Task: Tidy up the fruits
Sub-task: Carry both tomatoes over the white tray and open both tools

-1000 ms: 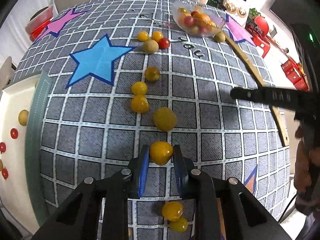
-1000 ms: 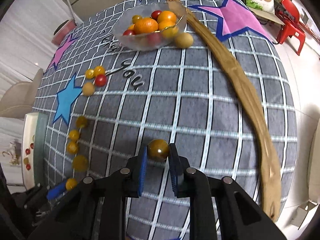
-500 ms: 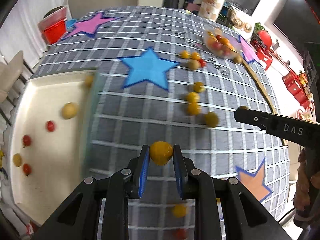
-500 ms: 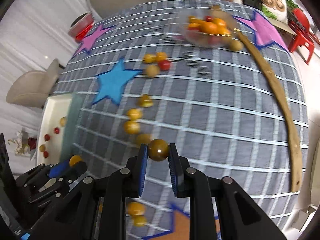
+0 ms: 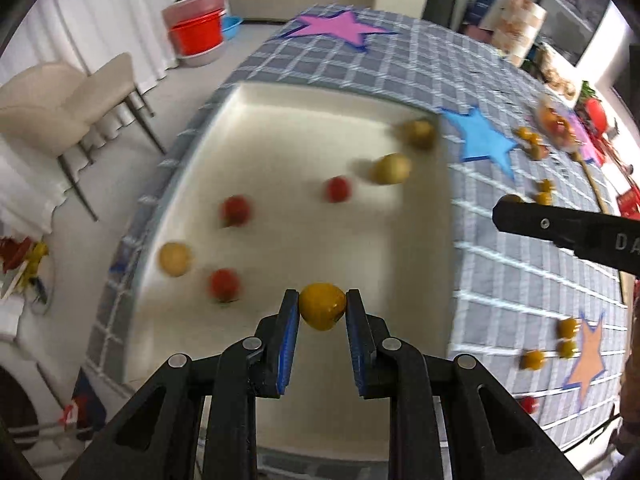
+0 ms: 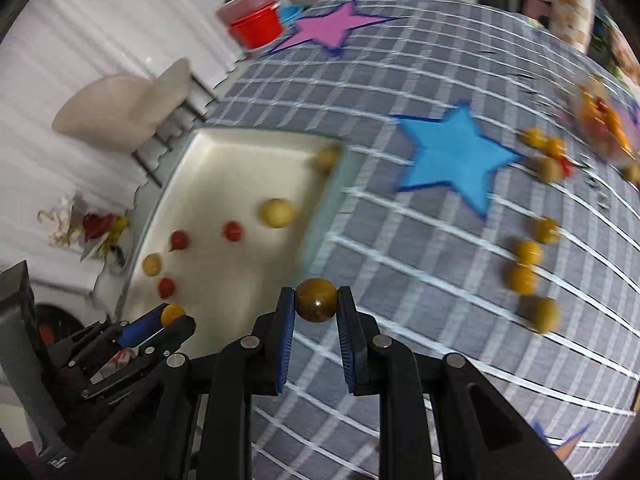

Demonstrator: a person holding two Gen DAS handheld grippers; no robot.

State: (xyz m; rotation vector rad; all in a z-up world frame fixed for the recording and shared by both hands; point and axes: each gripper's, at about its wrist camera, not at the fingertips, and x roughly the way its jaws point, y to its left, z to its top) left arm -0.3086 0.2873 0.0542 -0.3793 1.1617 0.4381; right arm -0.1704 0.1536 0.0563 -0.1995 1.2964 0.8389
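My left gripper (image 5: pixel 322 308) is shut on a yellow fruit (image 5: pixel 322 306) and holds it above the near part of a white tray (image 5: pixel 280 128). The tray holds several red and yellow-green fruits, such as one (image 5: pixel 390 169). My right gripper (image 6: pixel 316 302) is shut on a brown-olive fruit (image 6: pixel 316 299) over the grey checked cloth (image 6: pixel 420 240), just right of the tray (image 6: pixel 224 148). The left gripper with its yellow fruit (image 6: pixel 172 314) shows at the lower left of the right wrist view. The right gripper's finger (image 5: pixel 560 228) shows at the right of the left wrist view.
Several yellow fruits (image 6: pixel 528 254) lie loose in a line on the cloth. A glass bowl of fruit (image 6: pixel 604 124) stands far right. A blue star (image 6: pixel 452 156) marks the cloth. A beige chair (image 5: pixel 68 96) and red tubs (image 5: pixel 196 34) stand beyond the table edge.
Both grippers have swung left with their fruits. The left one now hangs over the tray; the right one has come close to the tray's right rim.
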